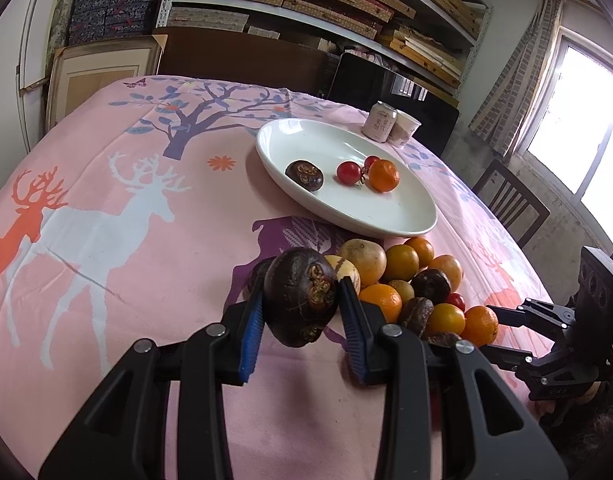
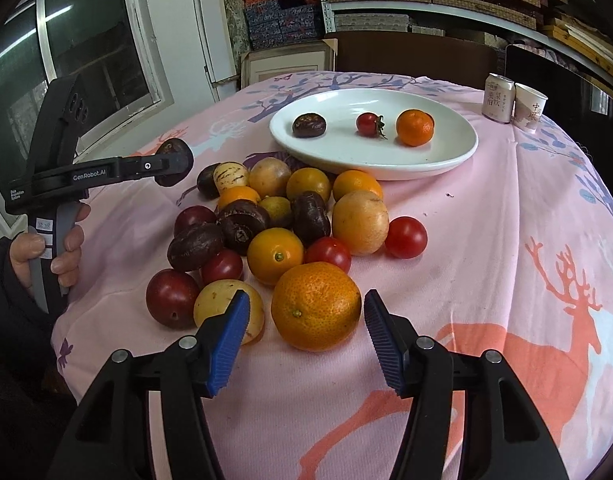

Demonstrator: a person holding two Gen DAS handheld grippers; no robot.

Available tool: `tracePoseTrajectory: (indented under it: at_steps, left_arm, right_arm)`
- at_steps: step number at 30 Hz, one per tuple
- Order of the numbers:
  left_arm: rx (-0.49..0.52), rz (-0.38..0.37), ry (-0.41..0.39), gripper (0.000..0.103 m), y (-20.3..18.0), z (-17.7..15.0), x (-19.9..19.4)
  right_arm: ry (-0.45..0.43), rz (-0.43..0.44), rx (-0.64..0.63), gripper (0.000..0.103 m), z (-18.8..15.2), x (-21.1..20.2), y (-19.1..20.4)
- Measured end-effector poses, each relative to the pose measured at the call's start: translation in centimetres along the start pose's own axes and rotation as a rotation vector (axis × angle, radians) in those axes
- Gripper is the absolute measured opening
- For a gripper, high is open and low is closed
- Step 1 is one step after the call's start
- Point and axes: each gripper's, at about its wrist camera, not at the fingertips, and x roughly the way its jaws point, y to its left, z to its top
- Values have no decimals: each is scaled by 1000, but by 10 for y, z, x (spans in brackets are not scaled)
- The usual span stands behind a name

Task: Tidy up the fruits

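While the left gripper (image 1: 300, 285) has its jaws clamped on a dark water chestnut (image 1: 300, 298) held clear of the desk (image 2: 486, 240), the right gripper (image 2: 306, 296) has its jaws spread to either side of a large mandarin (image 2: 316, 306) at the near edge of the fruit pile. That mandarin sits squarely between the blue pads (image 2: 228, 344). A clear gap shows on the left side and a much thinner one on the right, so the jaws are open around it and not yet pressing. It is close to round, with its stem scar turned toward the camera, so no long axis seems to matter for the grip. The white plate (image 2: 446, 152) lies straight ahead of the right jaws, beyond the whole pile. From the left jaws it lies ahead and to the right, so either hand must probably carry its fruit over or around the heap. On the plate are one water chestnut, one mandarin and two cherry tomatoes, the second half hidden behind the mandarin. As far as overlap allows, the pile holds four water chestnuts, about six orange or yellow citrus including the one between the jaws, four pale yellow fruits, two bright red tomatoes and three darker red ones. One drink can (image 2: 498, 98) and one paper cup (image 2: 528, 106) stand touching, beyond the plate to the right.
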Motion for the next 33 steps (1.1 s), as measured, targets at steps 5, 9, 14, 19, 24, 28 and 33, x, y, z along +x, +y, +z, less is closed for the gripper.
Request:
tracePoseTrajectory:
  at_steps: [5,9,14,19,24,28,33]
  left_arm:
    - [1,0,-2,34,0,0,-1]
    - [7,0,-5,33,-2,-1,-1]
    - [3,7,7,33,-1,-1,2]
    - [51,21,79,33,-8,-5,8]
    - [251,128,163,44,-35,-31,12]
    - [244,214,155,70,-30,-30,15]
    - [283,241,160,73,-32,-30,16]
  right_arm:
    - [20,9,38,47,-2,5,-7]
    - [16,6,40,47,-3,5,-7]
    - [12,0,45,47,-4,3,-7]
    - [17,5,48,47,-4,3,-9]
    - [14,14,52,47,-4,4,-10]
    - [10,26,63,47,-5,4,-13]
    - [6,47,84,47,-7,3,-16]
